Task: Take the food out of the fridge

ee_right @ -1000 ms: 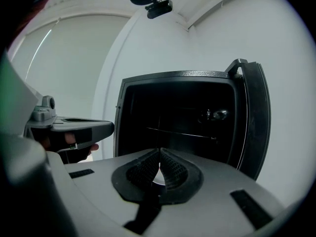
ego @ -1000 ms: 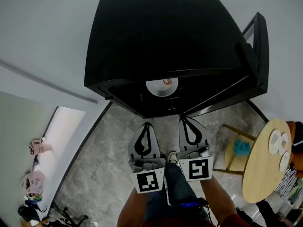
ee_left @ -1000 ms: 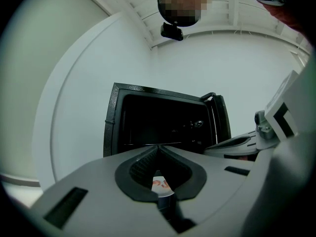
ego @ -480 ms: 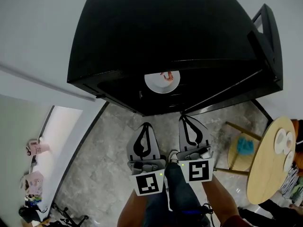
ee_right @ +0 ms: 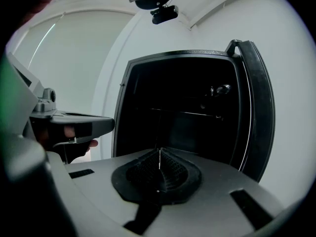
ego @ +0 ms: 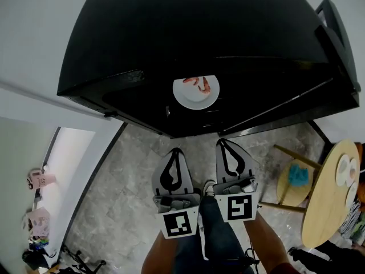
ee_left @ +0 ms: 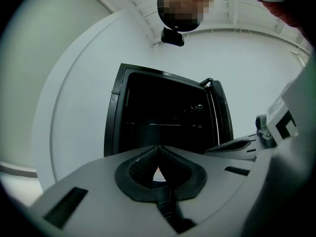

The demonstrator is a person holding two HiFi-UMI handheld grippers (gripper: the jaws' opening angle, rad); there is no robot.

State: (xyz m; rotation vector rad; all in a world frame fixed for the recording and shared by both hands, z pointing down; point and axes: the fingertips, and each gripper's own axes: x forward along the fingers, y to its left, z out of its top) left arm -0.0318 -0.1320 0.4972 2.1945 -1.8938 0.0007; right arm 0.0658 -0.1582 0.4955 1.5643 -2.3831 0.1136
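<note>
Spread the pressed-together, empty left fingers (ego: 161, 178) and right fingers (ego: 245, 167), reach into the fridge (ego: 199, 27), pinch the plate (ego: 191, 100) rim, keep food (ego: 201, 83) level.

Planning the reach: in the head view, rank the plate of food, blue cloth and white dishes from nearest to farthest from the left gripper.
From the left gripper:
1. Plate of food, straight ahead inside the fridge.
2. Blue cloth, on the stool to the right.
3. White dishes, on the round table at the far right.

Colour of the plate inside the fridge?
White round plate with reddish food on it; head view shows it best.
</note>
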